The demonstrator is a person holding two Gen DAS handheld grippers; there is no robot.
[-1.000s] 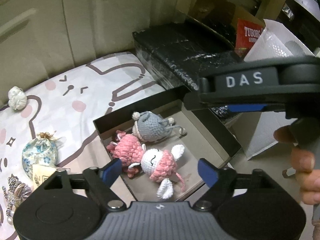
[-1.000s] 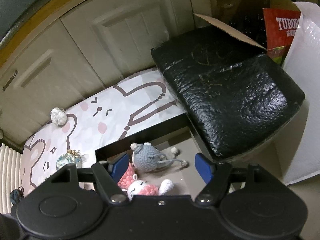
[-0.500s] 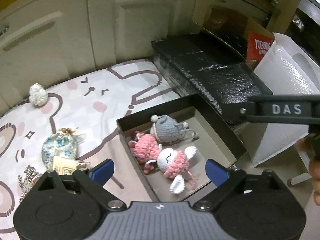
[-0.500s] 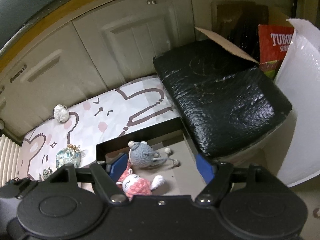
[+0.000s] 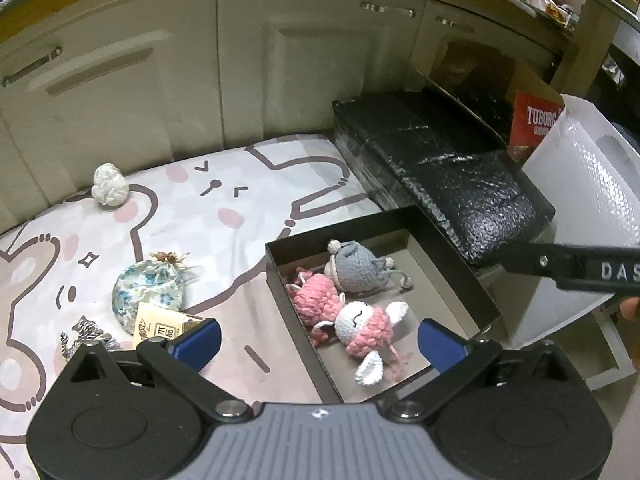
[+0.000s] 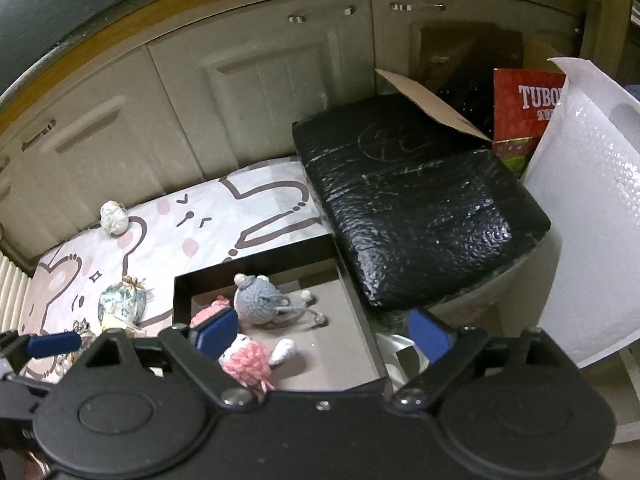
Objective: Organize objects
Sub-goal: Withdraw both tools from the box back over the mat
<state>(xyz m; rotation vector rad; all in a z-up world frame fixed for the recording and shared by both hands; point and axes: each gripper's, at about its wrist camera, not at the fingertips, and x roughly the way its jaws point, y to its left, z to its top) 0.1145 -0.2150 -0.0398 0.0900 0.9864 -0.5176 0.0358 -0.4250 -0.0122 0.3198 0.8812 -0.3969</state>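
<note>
A shallow black box [image 5: 276, 276] [image 6: 256, 264] lies on the cartoon mat and holds three crochet toys: a grey mouse [image 5: 356, 268] [image 6: 260, 300], a pink doll [image 5: 316, 304] and a white-and-pink bunny [image 5: 368, 328] [image 6: 248, 356]. My left gripper [image 5: 318, 344] hovers above the box's near end, jaws opening, with nothing held between them. My right gripper [image 6: 322, 334] hangs over the box's right side, jaws also opening and empty. On the mat to the left lie a floral pouch [image 5: 146, 292] [image 6: 120, 300], a white knotted ball [image 5: 110, 190] [image 6: 114, 218], a small card packet [image 5: 160, 326] and a striped tassel [image 5: 86, 332].
A black foam-wrapped block [image 5: 440, 176] [image 6: 416, 200] stands right behind the box. A white bubble-wrap bag [image 5: 592, 216] [image 6: 592, 208] and a red carton [image 5: 536, 124] are at the right. Cabinet doors [image 5: 300, 80] close off the back. The right tool's arm [image 5: 580, 268] crosses the left wrist view.
Both grippers have pulled back and up from the box, so more of the mat shows. Both pairs of jaws stand wider. The right tool has slid toward the right edge of the left view.
</note>
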